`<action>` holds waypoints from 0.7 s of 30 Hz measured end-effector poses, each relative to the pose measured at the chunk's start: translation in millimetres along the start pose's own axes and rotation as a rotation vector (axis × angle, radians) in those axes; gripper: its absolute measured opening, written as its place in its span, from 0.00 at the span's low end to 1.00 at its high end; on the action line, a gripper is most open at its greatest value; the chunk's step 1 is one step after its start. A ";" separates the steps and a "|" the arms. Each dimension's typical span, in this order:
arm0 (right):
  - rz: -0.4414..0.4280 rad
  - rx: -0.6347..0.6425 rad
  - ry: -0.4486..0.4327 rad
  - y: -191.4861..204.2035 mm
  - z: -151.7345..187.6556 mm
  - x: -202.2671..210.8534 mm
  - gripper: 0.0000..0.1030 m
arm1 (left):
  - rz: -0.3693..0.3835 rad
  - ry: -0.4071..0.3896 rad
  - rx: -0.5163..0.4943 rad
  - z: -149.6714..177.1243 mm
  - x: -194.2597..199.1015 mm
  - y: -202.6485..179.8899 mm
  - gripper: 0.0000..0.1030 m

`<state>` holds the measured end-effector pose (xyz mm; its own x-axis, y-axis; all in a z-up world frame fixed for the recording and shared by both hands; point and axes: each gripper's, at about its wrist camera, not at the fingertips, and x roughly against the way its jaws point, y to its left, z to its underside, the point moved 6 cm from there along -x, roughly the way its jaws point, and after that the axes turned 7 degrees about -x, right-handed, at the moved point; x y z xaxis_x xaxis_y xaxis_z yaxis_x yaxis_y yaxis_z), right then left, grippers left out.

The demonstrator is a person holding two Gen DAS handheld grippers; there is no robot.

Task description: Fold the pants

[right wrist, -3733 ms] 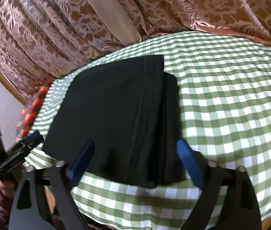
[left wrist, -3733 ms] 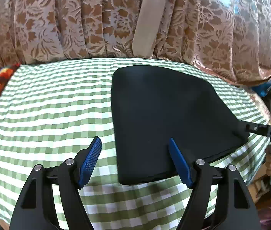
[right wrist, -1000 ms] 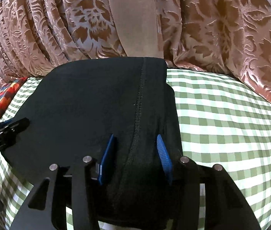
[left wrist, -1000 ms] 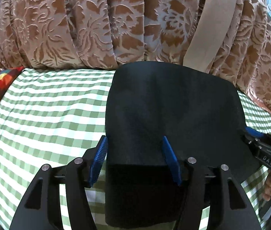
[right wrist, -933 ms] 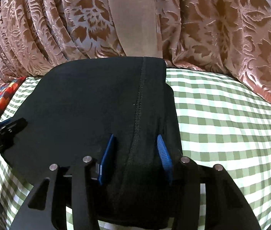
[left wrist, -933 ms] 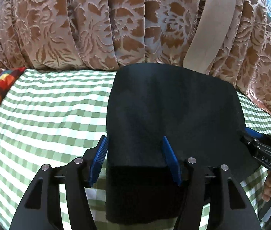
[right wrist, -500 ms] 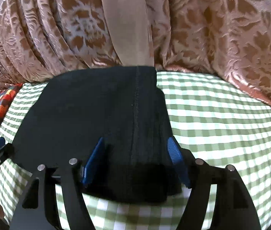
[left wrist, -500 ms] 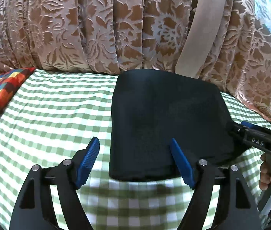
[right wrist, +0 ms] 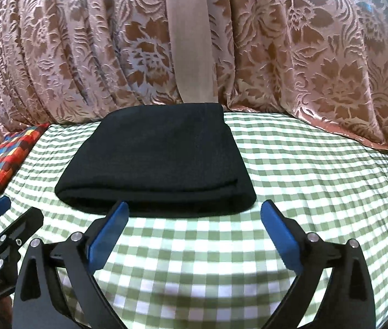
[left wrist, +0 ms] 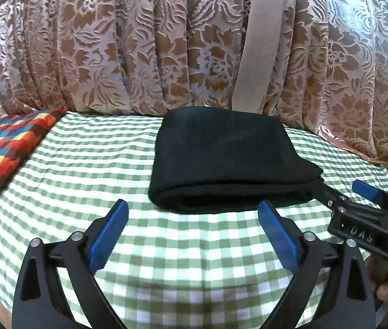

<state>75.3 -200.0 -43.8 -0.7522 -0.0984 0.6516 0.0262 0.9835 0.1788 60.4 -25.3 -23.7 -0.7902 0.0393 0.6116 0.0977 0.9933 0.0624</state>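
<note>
Pants [left wrist: 226, 159] folded compact at 12 o'clock on checkered cloth [left wrist: 194, 260]. Left gripper [left wrist: 192, 224], right gripper [right wrist: 195, 224]: jaws opening, empty. Retreat without snagging fold.

item: black pants [left wrist: 226, 161] [right wrist: 158, 167]
state: folded into thick flat rectangle, layers stacked
pose: lying flat, rounded fold edge twd camera
loc: on green-check surface, far edge at curtain

Left gripper [left wrist: 192, 230], right gripper [right wrist: 194, 230]: black frames, blue ribbed pads, silver screws (one lettered "DAS").
</note>
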 end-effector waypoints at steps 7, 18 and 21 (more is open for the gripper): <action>0.020 0.013 -0.018 0.4 8.6 12.5 0.98 | -0.019 0.005 0.025 5.7 12.1 6.5 0.96; 0.025 0.032 -0.010 1.9 14.8 11.9 0.98 | -0.070 0.006 0.023 6.9 15.7 10.1 0.96; 0.024 0.029 -0.011 1.9 14.9 11.3 0.98 | -0.071 0.008 0.026 6.8 15.3 10.3 0.96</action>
<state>57.0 -197.0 -47.1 -0.7586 -0.0736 0.6474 0.0248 0.9896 0.1416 45.1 -13.8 -19.0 -0.7898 -0.0316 0.6125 0.0260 0.9960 0.0849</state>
